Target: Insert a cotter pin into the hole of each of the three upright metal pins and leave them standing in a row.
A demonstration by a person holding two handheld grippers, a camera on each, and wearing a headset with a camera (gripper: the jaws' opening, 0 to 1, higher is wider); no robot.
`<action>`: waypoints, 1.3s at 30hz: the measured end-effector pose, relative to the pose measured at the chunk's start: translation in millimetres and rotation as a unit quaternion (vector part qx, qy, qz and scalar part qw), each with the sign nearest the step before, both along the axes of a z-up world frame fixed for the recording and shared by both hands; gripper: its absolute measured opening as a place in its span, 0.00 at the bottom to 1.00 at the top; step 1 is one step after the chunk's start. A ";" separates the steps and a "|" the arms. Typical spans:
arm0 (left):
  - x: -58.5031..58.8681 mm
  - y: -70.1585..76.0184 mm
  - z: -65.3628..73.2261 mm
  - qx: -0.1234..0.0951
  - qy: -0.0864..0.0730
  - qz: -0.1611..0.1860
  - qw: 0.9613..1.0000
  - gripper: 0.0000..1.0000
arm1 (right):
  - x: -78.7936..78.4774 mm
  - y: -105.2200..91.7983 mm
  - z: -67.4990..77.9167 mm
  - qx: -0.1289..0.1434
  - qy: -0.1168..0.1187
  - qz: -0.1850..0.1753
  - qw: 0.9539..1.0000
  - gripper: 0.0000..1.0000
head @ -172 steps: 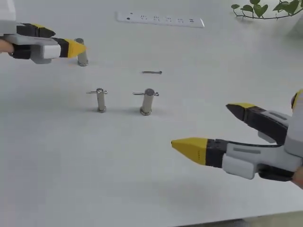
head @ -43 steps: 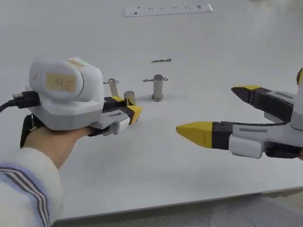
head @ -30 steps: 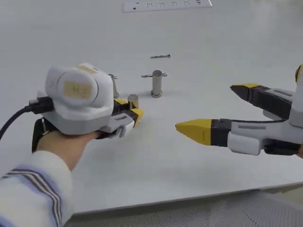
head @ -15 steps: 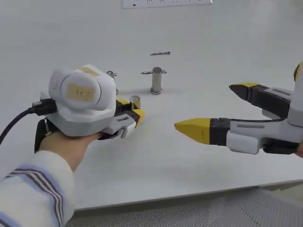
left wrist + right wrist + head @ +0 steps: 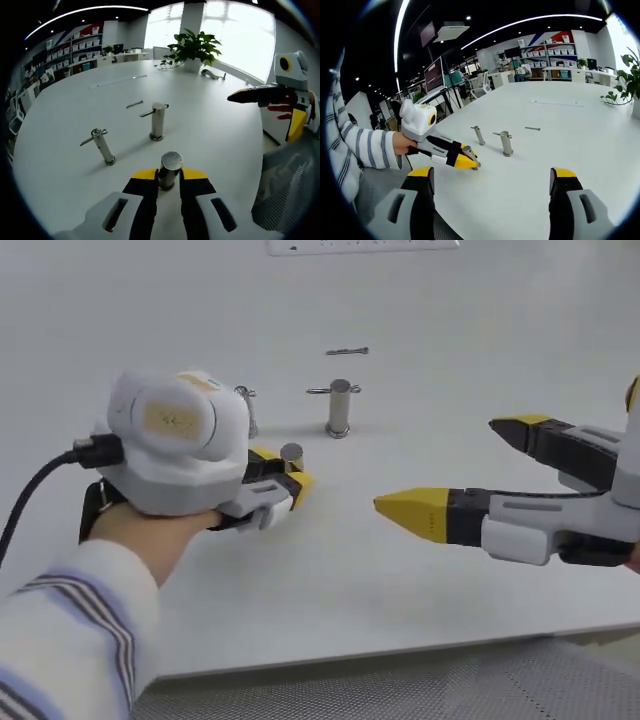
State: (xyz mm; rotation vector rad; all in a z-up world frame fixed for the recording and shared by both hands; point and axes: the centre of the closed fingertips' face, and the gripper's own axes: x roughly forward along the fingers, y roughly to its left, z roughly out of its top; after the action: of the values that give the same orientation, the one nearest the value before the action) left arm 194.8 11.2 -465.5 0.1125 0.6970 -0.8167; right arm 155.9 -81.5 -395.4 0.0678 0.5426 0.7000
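Brushed steel, short and round with a flat top, the first pin [image 5: 170, 165] stands upright between the jaws of the left gripper [image 5: 169, 176]. The jaws are closed against its sides, one yellow tip on each side of the shaft. Its foot sits low at the white worktop [image 5: 420, 390], but the pictures do not settle whether it touches. In the head view it is the nearest of the pins to the person.

Farther back stand the other two, side by side and apart from each other. The second pin [image 5: 157, 121] is upright on a slightly flared foot, with a cotter pin [image 5: 146, 113] running crosswise through its top. The third pin [image 5: 102, 146], to the left of it, looks thinner, and its own cotter pin [image 5: 89, 139] sticks out to one side, looped end by the head. In the head view the first pin lies in front of the gap between these two, nearer the third.

A loose cotter pin [image 5: 347, 351] lies flat on the worktop beyond the second pin, well apart from it. At the far edge lies a white power strip [image 5: 362, 246].

The right gripper [image 5: 437, 465] hovers well to the right of the pins, its jaws spread wide with nothing between them. A hand [image 5: 150, 530] in a striped sleeve [image 5: 70, 630] holds the left gripper, with a black cable [image 5: 40, 490] trailing off it. A potted plant [image 5: 195, 47] stands across the worktop.
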 end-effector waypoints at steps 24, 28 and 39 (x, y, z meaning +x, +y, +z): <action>-25.2 49.5 77.9 -0.082 -0.069 -0.023 0.994 0.68 | 0.5 -4.4 -0.7 -0.015 0.005 0.005 1.000 0.93; -33.4 55.7 79.4 -0.085 -0.066 -0.016 0.994 0.77 | 2.2 -6.6 -0.3 -0.019 0.006 0.005 1.000 0.93; -46.7 73.9 56.4 -0.069 -0.054 0.013 0.996 0.94 | 1.6 -8.1 -3.5 -0.033 0.014 0.014 0.999 0.91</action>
State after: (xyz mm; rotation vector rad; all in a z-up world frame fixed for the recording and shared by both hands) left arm 148.2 85.1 -409.1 0.0223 0.5370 -0.8256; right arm 157.5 -89.6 -398.8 0.0084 0.5932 0.7079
